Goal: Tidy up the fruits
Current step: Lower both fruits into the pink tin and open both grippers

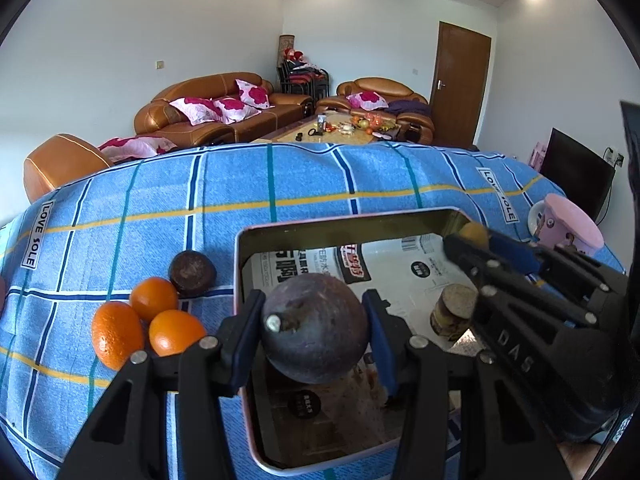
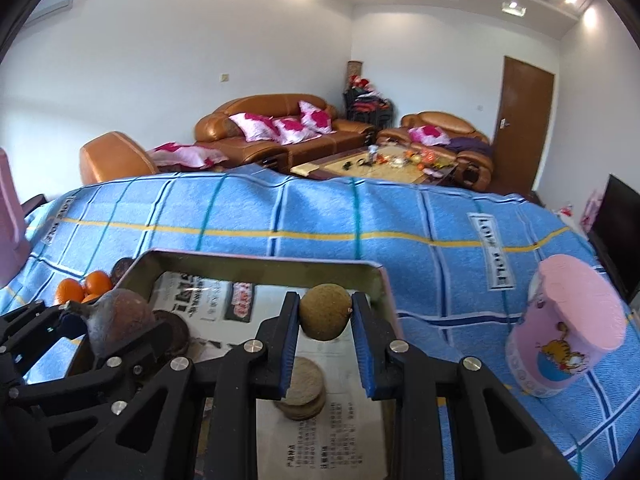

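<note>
Two fruits hang over the tin tray (image 1: pixel 240 264): left hand-held gripper (image 1: pixel 316 320) pinches a passion fruit (image 1: pixel 316 328), right hand-held gripper (image 2: pixel 325 320) pinches a longan (image 2: pixel 325 312); lower both near the tray's floor before releasing.

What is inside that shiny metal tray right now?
The tray is lined with printed paper. One small brown disc-like thing rests on it. Both grippers cover part of the floor.

Left gripper (image 1: pixel 316 322), angled downward, its blue-padded jaws clamped on either side of a dark purple round fruit (image 1: pixel 316 328). Right gripper (image 2: pixel 326 316), likewise angled downward, its jaws closed on a small tan-brown fruit (image 2: pixel 325 311). Each gripper's black linkage enters the other's view from the side.
</note>
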`<state>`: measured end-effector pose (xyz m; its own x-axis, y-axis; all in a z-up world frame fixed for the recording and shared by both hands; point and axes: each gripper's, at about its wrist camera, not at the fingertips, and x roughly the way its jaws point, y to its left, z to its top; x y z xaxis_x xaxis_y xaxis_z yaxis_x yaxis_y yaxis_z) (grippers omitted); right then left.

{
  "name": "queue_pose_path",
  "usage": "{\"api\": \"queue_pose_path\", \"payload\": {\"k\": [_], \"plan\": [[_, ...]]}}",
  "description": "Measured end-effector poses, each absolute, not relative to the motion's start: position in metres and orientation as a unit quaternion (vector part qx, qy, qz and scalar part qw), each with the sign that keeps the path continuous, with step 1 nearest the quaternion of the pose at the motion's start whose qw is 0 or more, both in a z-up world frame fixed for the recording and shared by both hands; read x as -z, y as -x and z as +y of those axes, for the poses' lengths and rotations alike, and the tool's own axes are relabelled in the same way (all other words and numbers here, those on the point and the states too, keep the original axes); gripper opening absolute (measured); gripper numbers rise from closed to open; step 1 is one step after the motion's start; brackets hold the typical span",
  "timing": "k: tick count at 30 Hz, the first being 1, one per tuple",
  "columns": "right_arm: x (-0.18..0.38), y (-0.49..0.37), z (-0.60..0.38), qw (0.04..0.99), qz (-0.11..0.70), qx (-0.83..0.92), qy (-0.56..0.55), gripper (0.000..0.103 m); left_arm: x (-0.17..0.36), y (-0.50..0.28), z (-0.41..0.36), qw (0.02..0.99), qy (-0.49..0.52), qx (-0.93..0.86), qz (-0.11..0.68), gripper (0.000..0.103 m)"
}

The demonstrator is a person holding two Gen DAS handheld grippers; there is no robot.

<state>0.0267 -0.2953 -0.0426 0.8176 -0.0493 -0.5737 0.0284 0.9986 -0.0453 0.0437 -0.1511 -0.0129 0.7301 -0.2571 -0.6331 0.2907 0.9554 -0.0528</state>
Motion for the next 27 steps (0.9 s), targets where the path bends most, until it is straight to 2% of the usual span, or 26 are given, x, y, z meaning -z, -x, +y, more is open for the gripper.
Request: {"api": "queue_pose_path", "payload": {"k": [6, 9, 13, 15, 17, 19, 27], "plan": [[0.048, -0.031, -0.295, 0.947, 0.320, -0.015, -0.003, 0.028, 0.010, -0.040, -0.152, 0.935, -0.033, 0.140, 0.323, 0.052], [0.050, -0.031, -0.297, 0.947, 0.321, -0.028, -0.019, 0.029, 0.004, -0.035, -0.151, 0.943, -0.042, 0.127, 0.305, 0.058], [0.048, -0.029, -0.300, 0.949, 0.312, -0.031, -0.031, 0.030, -0.006, -0.028, -0.144, 0.953, -0.045, 0.102, 0.281, 0.081], [0.046, -0.025, -0.301, 0.953, 0.299, -0.025, -0.034, 0.035, -0.011, -0.024, -0.138, 0.958, -0.045, 0.092, 0.270, 0.091], [0.041, -0.020, -0.304, 0.960, 0.278, -0.012, -0.038, 0.057, -0.015, -0.021, -0.131, 0.962, -0.042, 0.081, 0.258, 0.099], [0.037, -0.013, -0.307, 0.966, 0.253, -0.002, -0.044, 0.072, -0.019, -0.017, -0.126, 0.964, -0.044, 0.073, 0.250, 0.100], [0.029, -0.002, -0.307, 0.975, 0.217, 0.029, -0.036, 0.074, -0.023, -0.011, -0.109, 0.966, -0.050, 0.056, 0.246, 0.103]]}}
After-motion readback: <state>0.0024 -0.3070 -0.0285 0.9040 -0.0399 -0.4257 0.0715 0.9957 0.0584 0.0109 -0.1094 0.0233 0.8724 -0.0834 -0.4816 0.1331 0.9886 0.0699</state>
